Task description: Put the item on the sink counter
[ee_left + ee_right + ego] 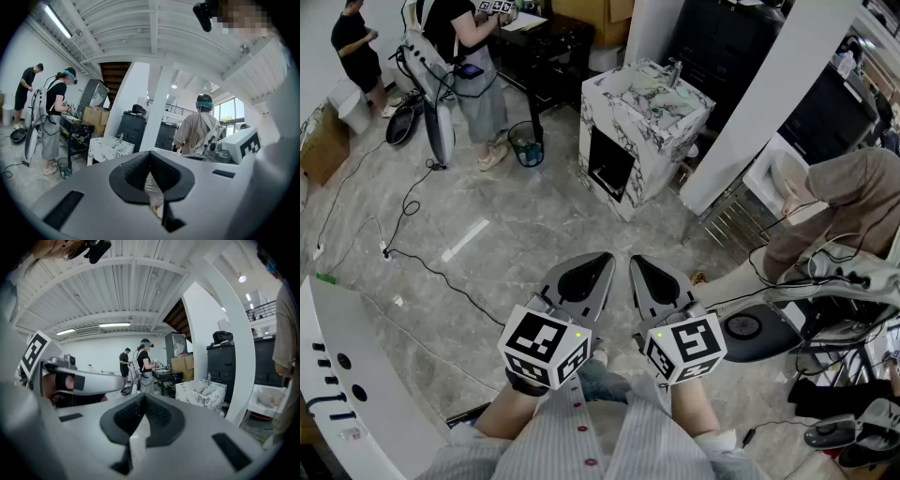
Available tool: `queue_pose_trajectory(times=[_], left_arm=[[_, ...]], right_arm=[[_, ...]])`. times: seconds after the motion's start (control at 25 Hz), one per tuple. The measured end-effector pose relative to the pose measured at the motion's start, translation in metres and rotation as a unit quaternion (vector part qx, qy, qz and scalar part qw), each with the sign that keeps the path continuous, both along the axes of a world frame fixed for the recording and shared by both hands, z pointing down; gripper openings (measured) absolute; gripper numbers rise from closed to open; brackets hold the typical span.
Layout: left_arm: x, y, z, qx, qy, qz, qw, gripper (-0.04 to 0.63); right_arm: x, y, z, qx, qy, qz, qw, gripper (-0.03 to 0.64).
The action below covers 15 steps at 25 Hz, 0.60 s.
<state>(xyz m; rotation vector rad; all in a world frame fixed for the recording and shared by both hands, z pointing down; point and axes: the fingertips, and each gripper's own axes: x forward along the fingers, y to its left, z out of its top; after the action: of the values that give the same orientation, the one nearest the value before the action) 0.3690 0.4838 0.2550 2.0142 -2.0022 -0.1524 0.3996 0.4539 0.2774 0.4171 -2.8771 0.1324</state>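
- Both grippers are chunky grey plastic, smooth shells with dark textured pads inside the jaws. Each carries a white cube with black square markers, the left cube [546, 347] and the right cube [686, 349].
- The left gripper [598, 262] has its jaws pinched together on the item [155, 206]. In the left gripper view it's a thin, crinkly sliver, pale with a yellowish patch, wedged in the slit between the pads. It looks like some kind of wrapper, but I honestly can't tell more than that.
- In the head view the item is hidden inside the jaws, so I only see the closed grey shell.
- The right gripper [636, 261] is closed too, pads meeting at the tip with nothing between them.
- The two grippers sit side by side, close together, pointing ahead and slightly down.
- The sink desk [652, 155] is a boxy block, white with dark marble veining. It has a basin on top and a dark square opening in its front.
- So the item is nowhere near the sink desk. It's up in the left jaws, well apart from it, with a stretch of glossy grey stone-look floor [516, 244] in between.
- A black cable [422, 267] snakes over that floor on the left.
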Motion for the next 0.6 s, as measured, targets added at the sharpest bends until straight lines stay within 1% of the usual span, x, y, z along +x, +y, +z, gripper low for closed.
queue_pose_trajectory(times=[0.4, 0.6], left_arm=[[0.017, -0.014, 0.009, 0.002, 0.000, -0.010, 0.9999, 0.015], [0.020, -0.018, 0.017, -0.001, 0.002, -0.020, 0.9998, 0.015]], right_arm=[[0.022, -0.017, 0.006, 0.003, -0.003, -0.002, 1.000, 0.008], [0.025, -0.026, 0.012, 0.003, -0.002, -0.006, 1.000, 0.008]])
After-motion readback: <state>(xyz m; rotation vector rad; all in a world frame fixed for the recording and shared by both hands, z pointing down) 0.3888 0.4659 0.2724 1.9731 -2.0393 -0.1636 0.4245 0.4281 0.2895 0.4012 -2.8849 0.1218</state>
